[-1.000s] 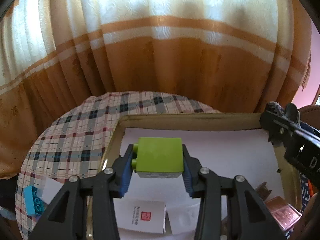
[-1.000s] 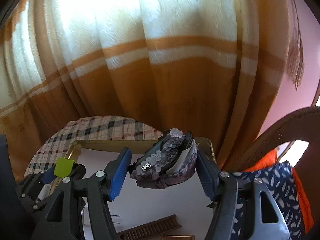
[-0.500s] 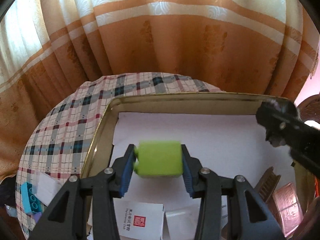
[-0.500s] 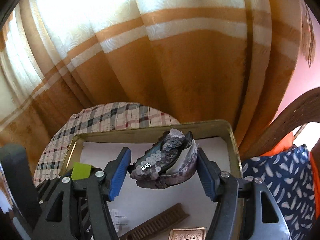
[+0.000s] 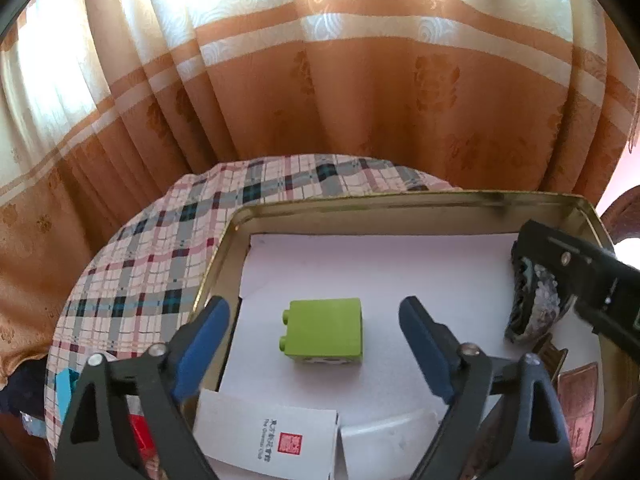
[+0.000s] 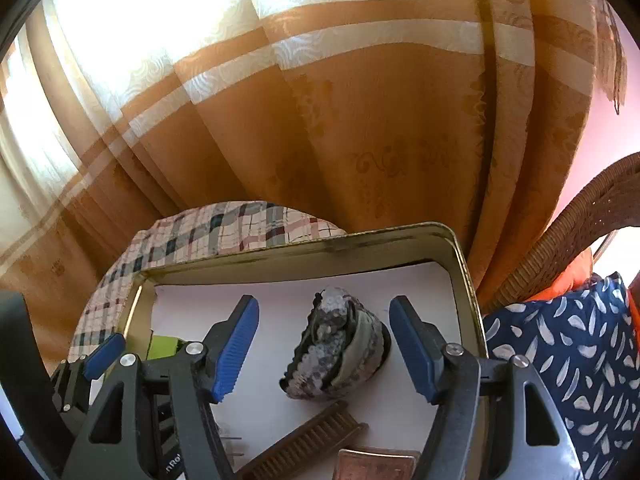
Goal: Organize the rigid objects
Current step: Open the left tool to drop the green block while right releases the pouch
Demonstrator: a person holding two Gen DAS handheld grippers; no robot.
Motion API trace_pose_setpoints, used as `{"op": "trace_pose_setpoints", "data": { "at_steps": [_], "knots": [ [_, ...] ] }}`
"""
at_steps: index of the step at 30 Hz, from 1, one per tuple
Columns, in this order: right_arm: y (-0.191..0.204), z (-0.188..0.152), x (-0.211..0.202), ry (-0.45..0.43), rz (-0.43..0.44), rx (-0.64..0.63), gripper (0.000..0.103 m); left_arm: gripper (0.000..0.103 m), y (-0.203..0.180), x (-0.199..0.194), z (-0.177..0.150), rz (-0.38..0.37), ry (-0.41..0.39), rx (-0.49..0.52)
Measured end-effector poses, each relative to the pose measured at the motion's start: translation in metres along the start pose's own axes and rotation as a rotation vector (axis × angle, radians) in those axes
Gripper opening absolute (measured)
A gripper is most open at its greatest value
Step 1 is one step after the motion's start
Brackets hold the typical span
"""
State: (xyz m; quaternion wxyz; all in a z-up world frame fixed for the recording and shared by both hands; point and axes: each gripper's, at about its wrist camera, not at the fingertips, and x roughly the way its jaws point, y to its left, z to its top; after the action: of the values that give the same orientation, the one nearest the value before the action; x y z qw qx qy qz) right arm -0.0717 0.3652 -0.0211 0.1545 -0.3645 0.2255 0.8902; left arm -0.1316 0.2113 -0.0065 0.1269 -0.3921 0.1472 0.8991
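Left gripper (image 5: pixel 314 338): fingers opening wide, the green block (image 5: pixel 325 331) just released onto the paper lining of the tin tray (image 5: pixel 400 200). Right gripper (image 6: pixel 324 346): fingers opening, sequined pouch (image 6: pixel 340 350) likewise dropped free between them. Both placements appear complete.

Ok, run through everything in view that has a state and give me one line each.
Left gripper: jaws opening, not touching the block.
Right gripper: jaws opening, pouch between them, not pressed.
Green block: lying on its side on the tin's paper, free.
Sequin pouch: resting in the tin.
Tin: lid off, paper-lined.
Comb: flat in the tin.
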Motion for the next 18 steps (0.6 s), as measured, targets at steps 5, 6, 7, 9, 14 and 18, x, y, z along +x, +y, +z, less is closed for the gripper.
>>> {"op": "trace_pose_setpoints", "data": {
  "at_steps": [5, 6, 7, 9, 14, 18],
  "knots": [
    [0.005, -0.005, -0.035, -0.136, 0.036, 0.016, 0.07, 0.095, 0.007, -0.023, 0.0, 0.003, -0.078, -0.005],
    [0.008, -0.007, -0.042, -0.162, 0.036, 0.009, 0.07, 0.098, 0.009, -0.029, -0.001, 0.009, -0.1, -0.007],
    [0.011, -0.01, -0.051, -0.196, 0.033, 0.0, 0.071, 0.098, 0.011, -0.034, -0.003, 0.015, -0.122, -0.009],
    [0.016, -0.016, -0.062, -0.242, 0.023, -0.008, 0.076, 0.099, 0.017, -0.045, -0.008, 0.021, -0.162, -0.009],
    [0.029, -0.037, -0.077, -0.323, -0.004, -0.023, 0.077, 0.099, 0.036, -0.06, -0.03, -0.015, -0.198, -0.043],
    [0.037, -0.058, -0.084, -0.366, -0.032, -0.025, 0.077, 0.099, 0.05, -0.062, -0.049, -0.025, -0.205, -0.073]
  ]
}}
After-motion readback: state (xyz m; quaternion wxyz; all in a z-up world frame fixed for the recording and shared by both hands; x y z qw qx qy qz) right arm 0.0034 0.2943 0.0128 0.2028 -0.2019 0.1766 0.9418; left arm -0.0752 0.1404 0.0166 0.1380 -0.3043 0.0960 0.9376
